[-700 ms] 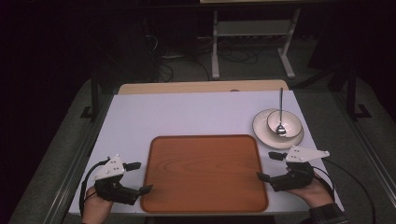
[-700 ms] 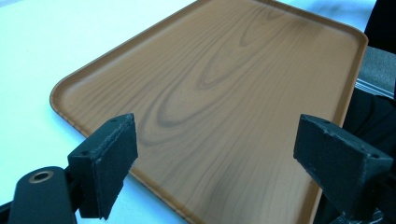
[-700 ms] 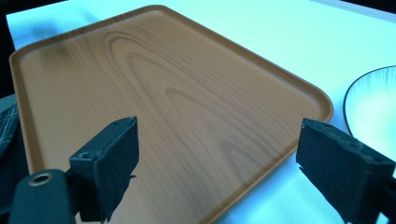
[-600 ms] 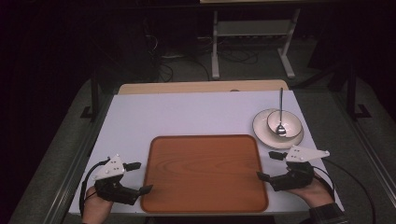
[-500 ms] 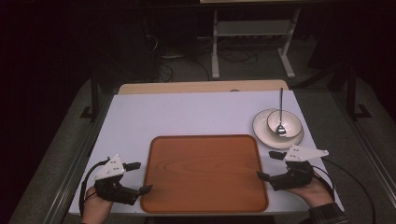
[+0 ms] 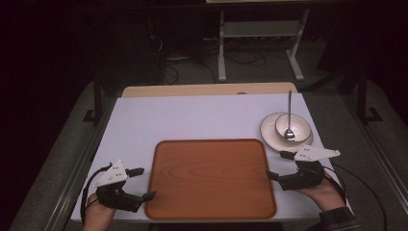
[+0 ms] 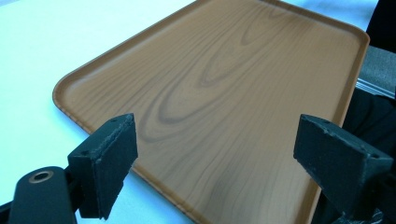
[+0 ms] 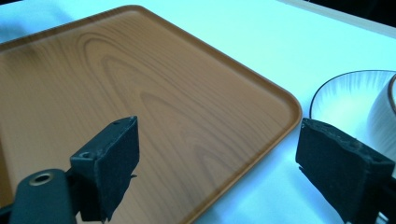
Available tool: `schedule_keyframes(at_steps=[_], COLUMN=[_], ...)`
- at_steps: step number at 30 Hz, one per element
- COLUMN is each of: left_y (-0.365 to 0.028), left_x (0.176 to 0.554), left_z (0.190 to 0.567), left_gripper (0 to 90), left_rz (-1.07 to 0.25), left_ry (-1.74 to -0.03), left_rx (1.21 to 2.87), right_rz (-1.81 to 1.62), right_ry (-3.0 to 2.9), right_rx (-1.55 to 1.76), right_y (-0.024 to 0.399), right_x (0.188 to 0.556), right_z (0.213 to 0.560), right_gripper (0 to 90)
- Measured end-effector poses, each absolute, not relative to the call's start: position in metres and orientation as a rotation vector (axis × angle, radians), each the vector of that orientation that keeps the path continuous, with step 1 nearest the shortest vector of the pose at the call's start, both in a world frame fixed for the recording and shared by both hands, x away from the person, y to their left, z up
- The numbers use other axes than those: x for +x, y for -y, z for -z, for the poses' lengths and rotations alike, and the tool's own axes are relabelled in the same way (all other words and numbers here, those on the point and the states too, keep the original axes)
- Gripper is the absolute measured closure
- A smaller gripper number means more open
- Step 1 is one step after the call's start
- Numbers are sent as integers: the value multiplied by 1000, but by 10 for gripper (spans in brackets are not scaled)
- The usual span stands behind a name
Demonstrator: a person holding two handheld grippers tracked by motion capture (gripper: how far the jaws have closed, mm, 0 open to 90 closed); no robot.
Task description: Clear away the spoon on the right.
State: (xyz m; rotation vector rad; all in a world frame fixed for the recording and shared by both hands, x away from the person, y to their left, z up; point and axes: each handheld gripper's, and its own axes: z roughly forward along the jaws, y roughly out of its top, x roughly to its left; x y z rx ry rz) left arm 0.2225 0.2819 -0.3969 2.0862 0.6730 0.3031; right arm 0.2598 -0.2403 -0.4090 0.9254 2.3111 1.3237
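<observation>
Wood-grain tray (image 7: 224, 88) on the white table (image 7: 56, 42), beyond the hand-held gripper (image 7: 215, 163), jaws wide apart.

The tray (image 6: 210, 179) looks like wood-grain laminate — brown, smooth, with a soft satin sheen and swirling grain lines. Under the tray, the table (image 6: 192, 120) top is a plain white, matt sheet. Just beyond the tray's far right corner, the plate (image 6: 269, 130) and bowl (image 6: 298, 126) look like glazed ceramic, glossy white, and the spoon (image 6: 289, 115) in the bowl is shiny metal. Beside the tray, the left gripper (image 7: 215, 154) and right gripper (image 8: 215, 163) show matt black jaws — rough, grainy pads (image 7: 116, 154).
</observation>
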Motion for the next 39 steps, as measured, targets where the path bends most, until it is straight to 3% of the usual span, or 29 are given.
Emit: schedule_keyframes(at_steps=[39], left_y=[-283], left_x=[221], left_z=[397], left_gripper=[130], left_rz=[-305], left_ry=[-677], left_rx=[2083], right_rz=[-1319], right_ry=[-2221], right_rx=[968], right_y=[244], right_x=[304], right_z=[394], right_gripper=[126])
